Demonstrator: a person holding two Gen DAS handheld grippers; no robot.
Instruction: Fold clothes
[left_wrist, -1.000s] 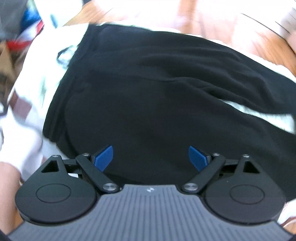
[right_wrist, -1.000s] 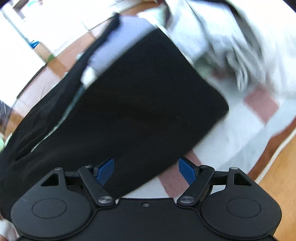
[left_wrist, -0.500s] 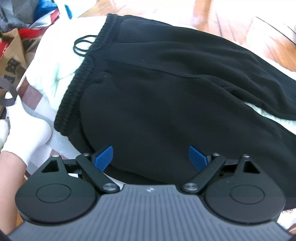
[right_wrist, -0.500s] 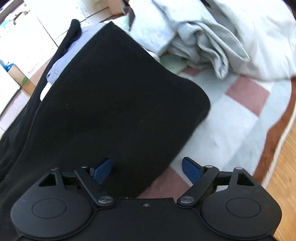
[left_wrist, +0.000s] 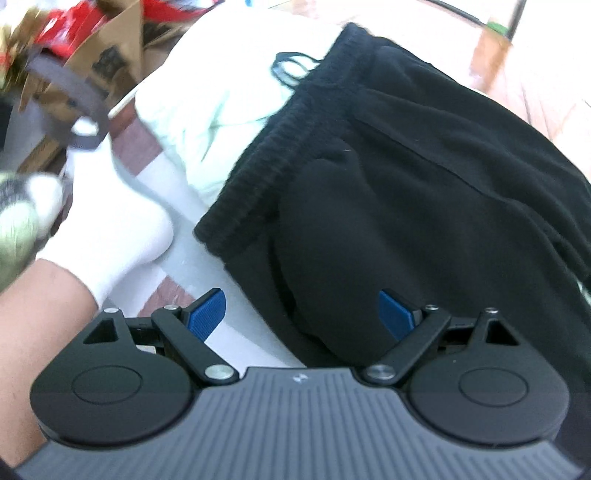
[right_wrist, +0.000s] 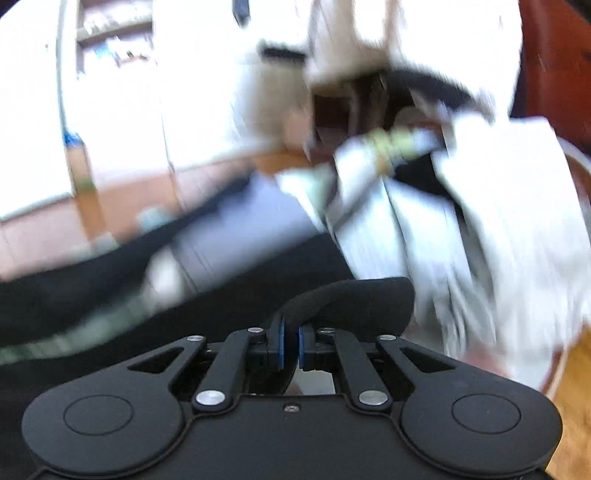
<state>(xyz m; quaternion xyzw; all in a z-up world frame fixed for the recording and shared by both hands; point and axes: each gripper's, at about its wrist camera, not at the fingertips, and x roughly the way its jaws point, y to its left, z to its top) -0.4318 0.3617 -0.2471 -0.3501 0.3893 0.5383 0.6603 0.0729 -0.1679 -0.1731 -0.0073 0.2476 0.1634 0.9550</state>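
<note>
Trousers are lying spread on a blanket, waistband toward the left tongs, which are gaping empty above them. Right tongs are pinching a black fabric edge, probably starting a fold; the left likely needs its own grip next.

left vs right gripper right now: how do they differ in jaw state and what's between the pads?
The left gripper has its jaws wide apart; the right gripper has them shut. The left gripper's blue pads touch nothing, with the black pants lying flat beyond them; the right gripper pinches a raised fold of black fabric. The left view is fairly sharp, the right heavily blurred. Both have blue pads on black linkages.
</note>
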